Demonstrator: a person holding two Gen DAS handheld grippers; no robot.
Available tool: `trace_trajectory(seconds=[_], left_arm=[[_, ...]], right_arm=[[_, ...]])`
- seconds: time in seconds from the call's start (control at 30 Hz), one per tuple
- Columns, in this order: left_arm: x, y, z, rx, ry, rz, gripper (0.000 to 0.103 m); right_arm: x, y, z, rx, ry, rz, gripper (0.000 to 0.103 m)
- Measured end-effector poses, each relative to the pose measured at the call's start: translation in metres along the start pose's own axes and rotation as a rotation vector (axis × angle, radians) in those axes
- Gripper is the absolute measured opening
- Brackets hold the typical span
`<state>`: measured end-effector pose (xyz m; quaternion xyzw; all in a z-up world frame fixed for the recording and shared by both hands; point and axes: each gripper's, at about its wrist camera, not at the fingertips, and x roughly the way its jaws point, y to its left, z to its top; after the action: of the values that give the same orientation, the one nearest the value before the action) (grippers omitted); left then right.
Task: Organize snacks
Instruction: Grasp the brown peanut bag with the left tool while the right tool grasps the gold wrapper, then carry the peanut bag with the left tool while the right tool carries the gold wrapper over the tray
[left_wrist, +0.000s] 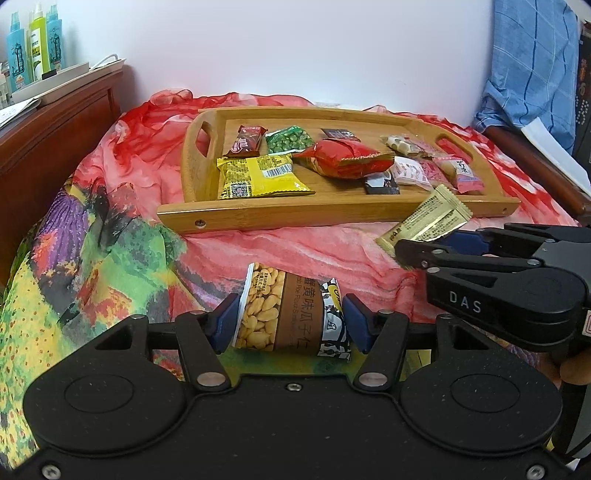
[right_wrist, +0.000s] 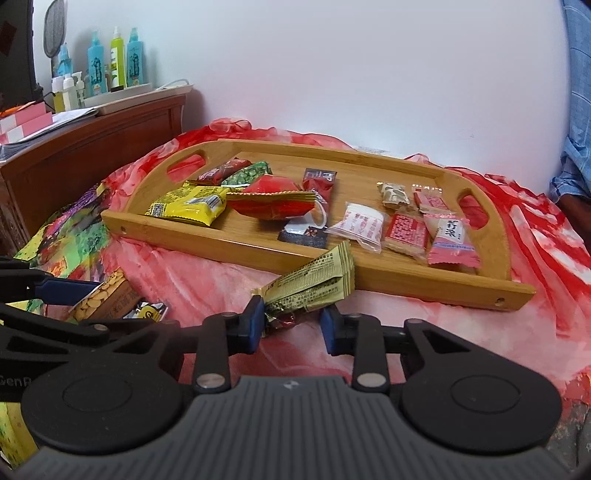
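My left gripper (left_wrist: 290, 322) jaws clamp the sunflower-seed packet (left_wrist: 286, 314). Right gripper (right_wrist: 291, 325) jaws pinch only the gold sachet (right_wrist: 312, 286) tail, below the tray (right_wrist: 424, 282) rim ahead; thin hold, might slip.

Left gripper (left_wrist: 291, 319): matte black speckled housing, two round discs, silver pivot pins and screws, blue pads (left_wrist: 225, 323) on black fingers. Right gripper (right_wrist: 291, 321): same black linkage, grey ribbed centre plate, blue pads (right_wrist: 253, 325); white "DAS" lettering on side. Bare skin of hand (left_wrist: 574, 369) at grip.
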<state>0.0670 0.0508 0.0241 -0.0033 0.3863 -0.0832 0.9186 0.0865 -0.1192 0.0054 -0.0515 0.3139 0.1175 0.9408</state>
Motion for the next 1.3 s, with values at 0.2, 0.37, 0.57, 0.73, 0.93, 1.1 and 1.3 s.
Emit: trace_trajectory(seconds=[0.2, 0.37, 0.57, 0.73, 0.93, 1.1, 1.3], left_arm=[[-0.003, 0.0, 0.003, -0.017, -0.006, -0.002, 0.057], [-0.008, -0.001, 0.008, -0.026, -0.016, -0.008, 0.056], [-0.011, -0.006, 0.014, -0.021, -0.029, -0.011, 0.056], [-0.013, -0.008, 0.018, -0.016, -0.037, -0.013, 0.056], [-0.011, -0.008, 0.021, -0.041, -0.023, -0.026, 0.055], [-0.011, -0.011, 0.022, -0.038, -0.023, -0.022, 0.054], [-0.015, -0.016, 0.027, -0.029, -0.037, -0.027, 0.054]], right_arm=[[-0.007, -0.011, -0.002, 0.036, -0.005, -0.01, 0.036], [-0.015, -0.02, -0.004, 0.066, -0.017, -0.013, 0.034], [-0.023, -0.031, -0.005, 0.112, -0.022, -0.019, 0.032], [-0.027, -0.04, -0.005, 0.137, -0.027, -0.026, 0.029], [-0.031, -0.045, -0.003, 0.162, -0.021, -0.024, 0.024], [-0.036, -0.045, -0.002, 0.155, -0.026, -0.029, 0.022], [-0.043, -0.047, 0.001, 0.159, -0.039, -0.03, 0.021]])
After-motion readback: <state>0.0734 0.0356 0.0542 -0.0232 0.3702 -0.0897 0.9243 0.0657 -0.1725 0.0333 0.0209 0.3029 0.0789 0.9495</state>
